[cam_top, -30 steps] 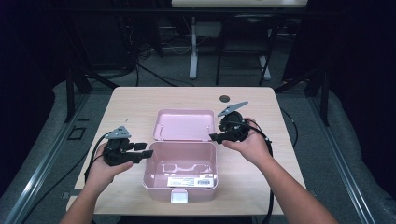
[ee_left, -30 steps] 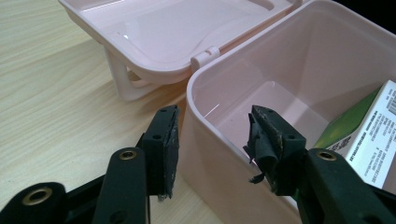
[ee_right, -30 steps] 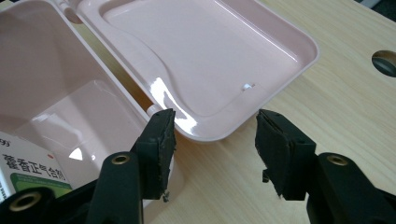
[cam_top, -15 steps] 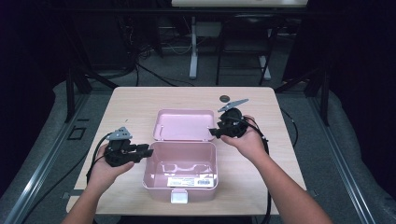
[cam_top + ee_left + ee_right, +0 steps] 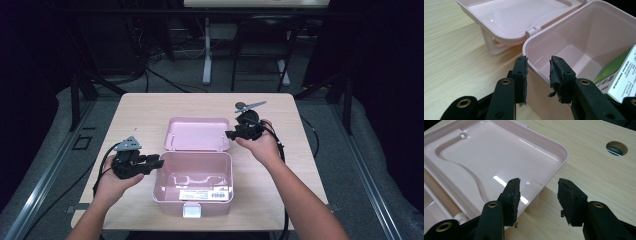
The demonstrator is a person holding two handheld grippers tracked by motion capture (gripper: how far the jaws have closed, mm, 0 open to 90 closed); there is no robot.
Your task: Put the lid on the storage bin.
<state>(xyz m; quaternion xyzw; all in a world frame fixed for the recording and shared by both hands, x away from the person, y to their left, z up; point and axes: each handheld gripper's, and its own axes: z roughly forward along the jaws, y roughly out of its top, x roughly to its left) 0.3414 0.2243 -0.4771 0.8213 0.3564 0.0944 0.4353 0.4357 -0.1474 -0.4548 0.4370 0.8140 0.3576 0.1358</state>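
A pink plastic box (image 5: 220, 165) stands open at the table's middle, its lid (image 5: 195, 134) laid back flat behind it. My left gripper (image 5: 158, 163) is open at the box's left wall. In the left gripper view the box (image 5: 599, 37) rim runs between the jaws of that gripper (image 5: 539, 75), one jaw outside and one inside, neither pressing on it. My right gripper (image 5: 230, 134) is open at the lid's right edge. In the right gripper view the lid (image 5: 486, 157) corner lies between the spread jaws of the gripper (image 5: 537, 195).
A green and white printed label (image 5: 621, 75) shows at the box's near side, and a white barcode label (image 5: 207, 192) on its front. A round cable hole (image 5: 616, 147) sits in the wooden table (image 5: 145, 115) beyond the lid. Cables trail off both grippers.
My right gripper has shifted slightly farther along the lid's right edge. The left gripper has barely moved. The box and lid stay as they were.
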